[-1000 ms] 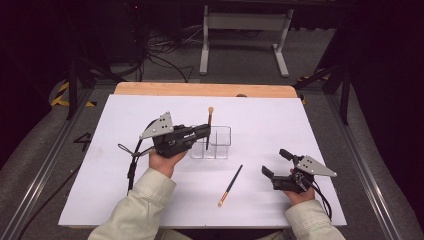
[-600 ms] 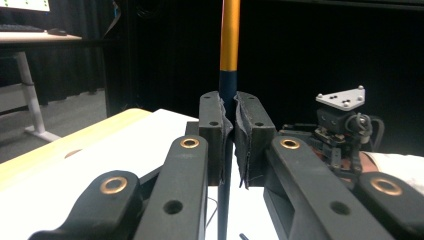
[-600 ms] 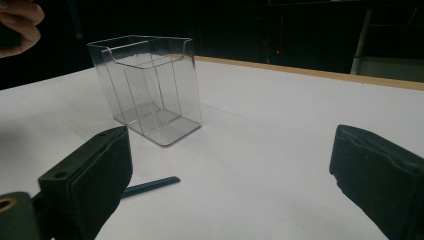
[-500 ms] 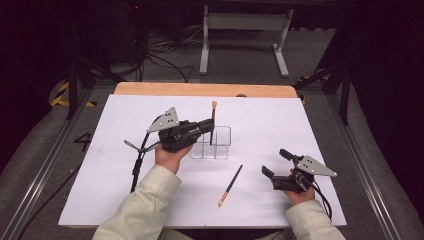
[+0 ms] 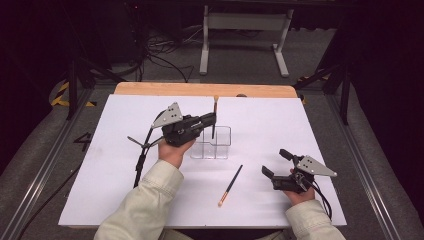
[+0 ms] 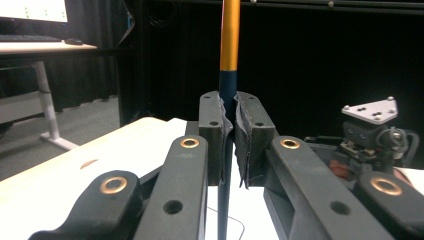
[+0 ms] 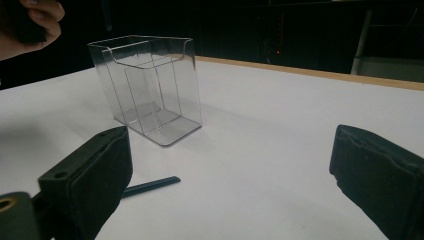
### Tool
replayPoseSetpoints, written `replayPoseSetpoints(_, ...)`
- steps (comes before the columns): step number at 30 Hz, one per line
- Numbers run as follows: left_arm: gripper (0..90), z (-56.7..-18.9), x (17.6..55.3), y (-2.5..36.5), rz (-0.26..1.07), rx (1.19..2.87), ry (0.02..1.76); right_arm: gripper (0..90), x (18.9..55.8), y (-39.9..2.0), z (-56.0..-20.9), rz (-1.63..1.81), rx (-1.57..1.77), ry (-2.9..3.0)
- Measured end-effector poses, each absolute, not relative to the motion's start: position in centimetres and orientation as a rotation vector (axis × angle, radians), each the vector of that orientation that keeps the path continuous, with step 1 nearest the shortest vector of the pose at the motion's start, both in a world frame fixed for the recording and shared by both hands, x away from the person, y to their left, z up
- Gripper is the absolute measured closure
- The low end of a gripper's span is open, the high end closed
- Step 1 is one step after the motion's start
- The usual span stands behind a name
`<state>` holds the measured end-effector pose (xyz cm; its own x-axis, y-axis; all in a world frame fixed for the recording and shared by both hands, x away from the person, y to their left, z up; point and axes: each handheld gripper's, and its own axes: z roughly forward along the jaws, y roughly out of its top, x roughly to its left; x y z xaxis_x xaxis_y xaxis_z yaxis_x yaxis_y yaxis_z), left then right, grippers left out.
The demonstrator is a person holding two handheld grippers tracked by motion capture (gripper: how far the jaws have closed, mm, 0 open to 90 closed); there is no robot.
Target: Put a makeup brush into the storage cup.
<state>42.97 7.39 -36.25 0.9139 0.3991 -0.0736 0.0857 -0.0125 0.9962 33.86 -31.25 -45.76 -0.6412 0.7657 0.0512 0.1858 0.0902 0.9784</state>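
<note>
White paper covers the table (image 5: 100,165), with dark floor and cables beyond it. At the left, the left gripper (image 5: 210,119) has its fingers (image 6: 215,135) pinching a dark pencil with an orange end (image 5: 214,117), held upright just above the clear divided holder (image 5: 212,145) near the table's middle. The step in hand looks like dropping this pencil into the holder; the next move calls for lowering the tip straight into one compartment, then letting the fingers part. Both compartments look empty, seen through the clear walls (image 7: 150,85). A second pencil (image 5: 230,185) lies flat on the paper in front of the holder, apart from it. At the right, the right gripper (image 5: 279,163) rests low on the table with its fingers (image 7: 95,175) spread wide, holding nothing.
</note>
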Motion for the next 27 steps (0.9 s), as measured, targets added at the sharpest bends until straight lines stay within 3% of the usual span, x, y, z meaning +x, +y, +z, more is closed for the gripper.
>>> replayPoseSetpoints(27, 82.6, -39.0, 45.2, 7.8, 0.261, 1.603, 0.460, 3.9, 33.9, -31.2, -45.8, 1.583, 0.929, 1.891)
